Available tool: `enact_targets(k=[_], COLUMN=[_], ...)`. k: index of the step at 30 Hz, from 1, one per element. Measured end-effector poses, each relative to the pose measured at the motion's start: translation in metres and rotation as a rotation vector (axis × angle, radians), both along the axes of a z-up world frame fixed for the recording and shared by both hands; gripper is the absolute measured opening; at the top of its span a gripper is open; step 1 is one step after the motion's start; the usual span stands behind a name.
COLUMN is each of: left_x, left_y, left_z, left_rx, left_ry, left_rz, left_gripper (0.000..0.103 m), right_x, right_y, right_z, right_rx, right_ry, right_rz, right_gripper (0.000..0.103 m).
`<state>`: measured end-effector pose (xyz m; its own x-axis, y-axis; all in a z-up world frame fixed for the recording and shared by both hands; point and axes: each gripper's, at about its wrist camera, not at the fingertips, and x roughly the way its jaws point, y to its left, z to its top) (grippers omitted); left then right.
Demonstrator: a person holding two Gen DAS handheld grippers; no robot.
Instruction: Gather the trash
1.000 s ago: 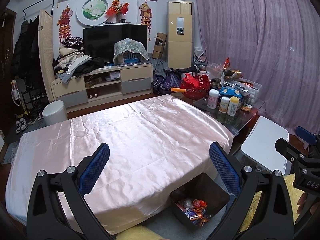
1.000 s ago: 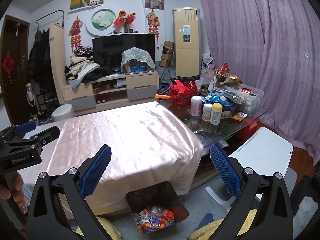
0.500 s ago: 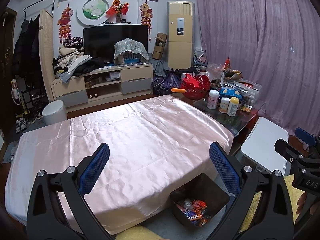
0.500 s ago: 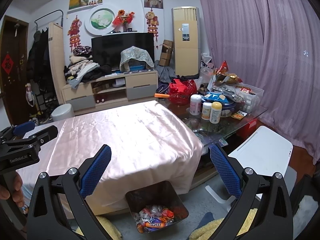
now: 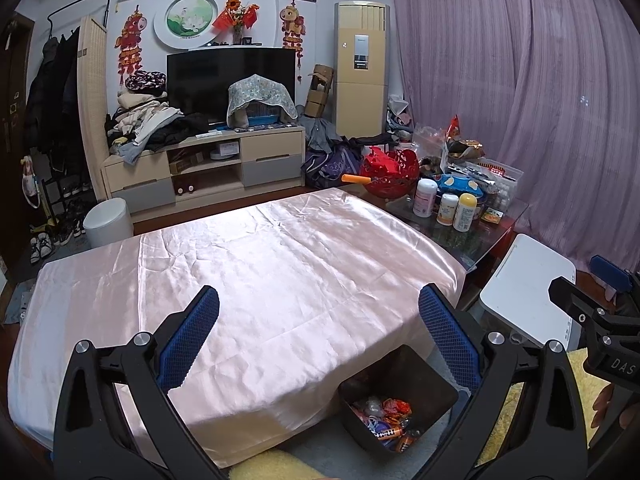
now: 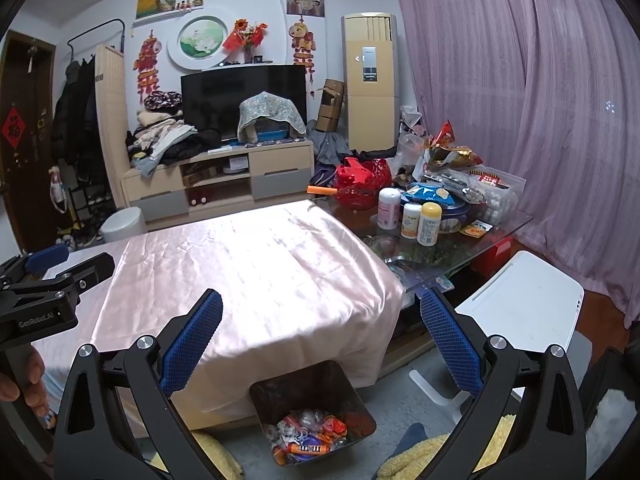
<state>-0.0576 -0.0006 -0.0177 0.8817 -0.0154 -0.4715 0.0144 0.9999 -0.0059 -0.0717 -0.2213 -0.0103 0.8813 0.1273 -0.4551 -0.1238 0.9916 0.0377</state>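
Observation:
A dark square trash bin (image 5: 416,376) stands on the floor by the table's near corner, with colourful wrappers (image 5: 384,420) inside. It also shows in the right wrist view (image 6: 340,384), wrappers (image 6: 308,436) in it. My left gripper (image 5: 320,316) is open and empty above the pink satin tablecloth (image 5: 248,272). My right gripper (image 6: 320,316) is open and empty above the cloth's corner (image 6: 248,272) and the bin. No trash shows on the cloth.
A glass table (image 6: 460,248) to the right holds bottles, snack bags and a red basket (image 6: 360,184). A white stool (image 6: 528,304) stands at right. A TV cabinet (image 5: 200,172) and a white round bin (image 5: 108,220) stand behind.

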Motion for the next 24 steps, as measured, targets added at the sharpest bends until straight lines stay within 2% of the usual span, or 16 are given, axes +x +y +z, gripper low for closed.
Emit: enact_targets(k=[24], left_x=[0.0008], left_y=[-0.0087], left_z=[0.0008], left_rx=[-0.002], left_ry=[-0.008], left_rz=[0.000], left_gripper=[0.095], right_x=[-0.0005], right_y=[-0.0046], right_z=[-0.0028], right_rx=[0.005], right_ry=[-0.008], right_rz=[-0.003], right_gripper=[0.100])
